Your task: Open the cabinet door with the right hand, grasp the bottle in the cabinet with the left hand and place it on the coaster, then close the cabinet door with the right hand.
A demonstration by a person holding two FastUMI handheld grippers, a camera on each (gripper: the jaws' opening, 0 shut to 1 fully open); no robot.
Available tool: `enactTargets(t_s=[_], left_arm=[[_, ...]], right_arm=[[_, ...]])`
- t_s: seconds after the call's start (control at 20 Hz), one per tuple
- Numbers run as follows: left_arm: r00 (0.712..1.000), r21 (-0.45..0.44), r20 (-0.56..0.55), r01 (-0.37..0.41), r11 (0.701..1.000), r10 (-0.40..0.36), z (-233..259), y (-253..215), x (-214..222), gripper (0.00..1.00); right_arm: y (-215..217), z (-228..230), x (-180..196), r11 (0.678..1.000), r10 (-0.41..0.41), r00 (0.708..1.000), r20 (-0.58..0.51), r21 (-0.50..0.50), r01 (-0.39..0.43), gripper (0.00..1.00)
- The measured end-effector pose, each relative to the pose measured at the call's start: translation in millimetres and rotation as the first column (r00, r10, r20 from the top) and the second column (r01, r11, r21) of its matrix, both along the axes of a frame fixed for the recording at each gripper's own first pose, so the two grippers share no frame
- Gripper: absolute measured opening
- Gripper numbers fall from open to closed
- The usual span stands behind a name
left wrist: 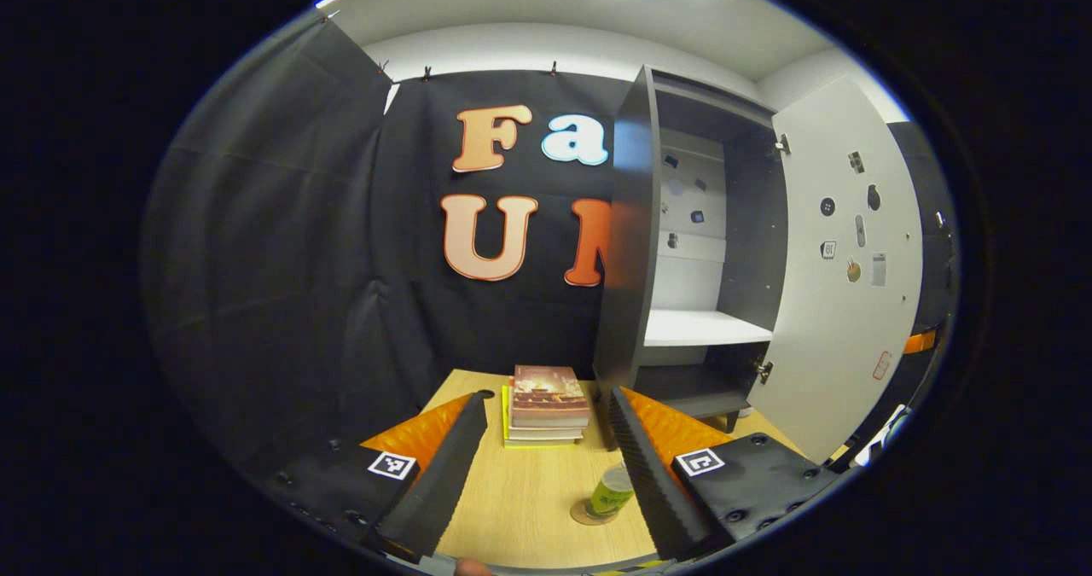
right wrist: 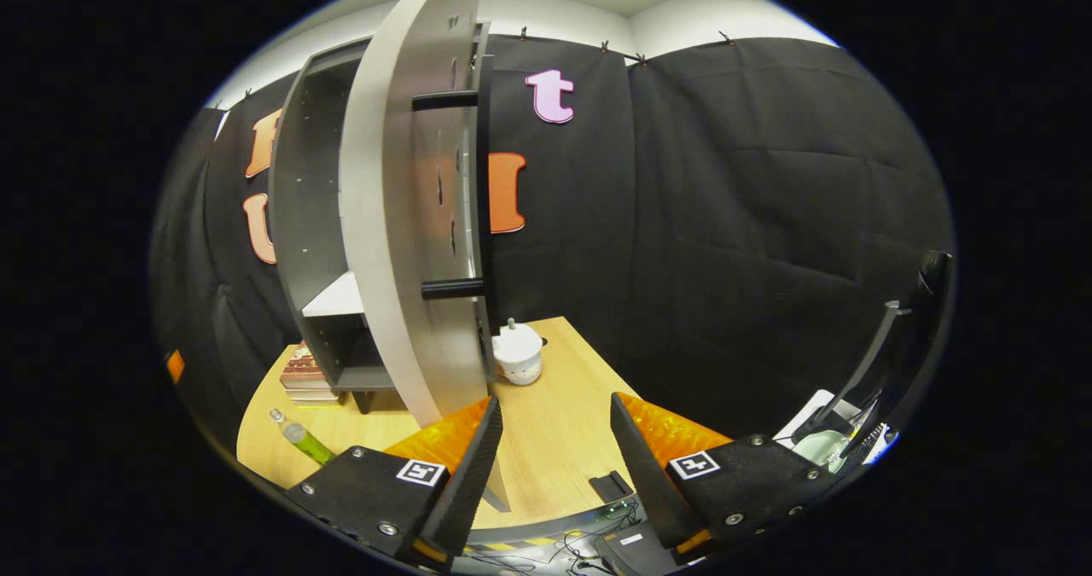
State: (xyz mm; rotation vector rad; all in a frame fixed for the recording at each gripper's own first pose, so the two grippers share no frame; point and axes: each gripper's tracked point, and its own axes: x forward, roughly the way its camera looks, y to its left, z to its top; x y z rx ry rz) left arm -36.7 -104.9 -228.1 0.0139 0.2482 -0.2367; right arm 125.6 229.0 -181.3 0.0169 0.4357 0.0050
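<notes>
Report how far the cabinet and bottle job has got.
Done: the cabinet door stands wide open, and the bottle stands on the coaster on the table. In hand: nothing; the left tongs and right tongs are open and empty. Left: closing the door with the right tongs.

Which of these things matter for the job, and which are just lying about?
For the job:
- bottle, standing on the coaster
- cabinet
- cabinet door, wide open

Lying about:
- stack of books
- white jar beside the cabinet
- stickers on the door's inside
</notes>
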Motion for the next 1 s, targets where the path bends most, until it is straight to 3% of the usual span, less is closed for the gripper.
enactTargets(t_s=[0.2, 0.55, 1.0], left_arm=[[0.996, 0.057, 0.082, -0.042, 0.997, 0.037, 39, 30, 12, 0.94], [0.994, -0.015, 0.108, -0.02, 1.0, 0.021, 73, 40, 23, 0.95], [0.991, 0.0, 0.126, -0.042, 0.999, 0.042, 81, 73, 17, 0.95]], right_arm=[[15, -2, -4, 1.0, 0.015, 1.0, 0.006, 0.001, -0.015, 0.81], [48, -1, -11, 0.999, 0.049, 0.999, 0.009, 0.0, -0.049, 0.81], [125, -4, -6, 0.983, 0.175, 0.984, 0.021, 0.046, -0.175, 0.8]])
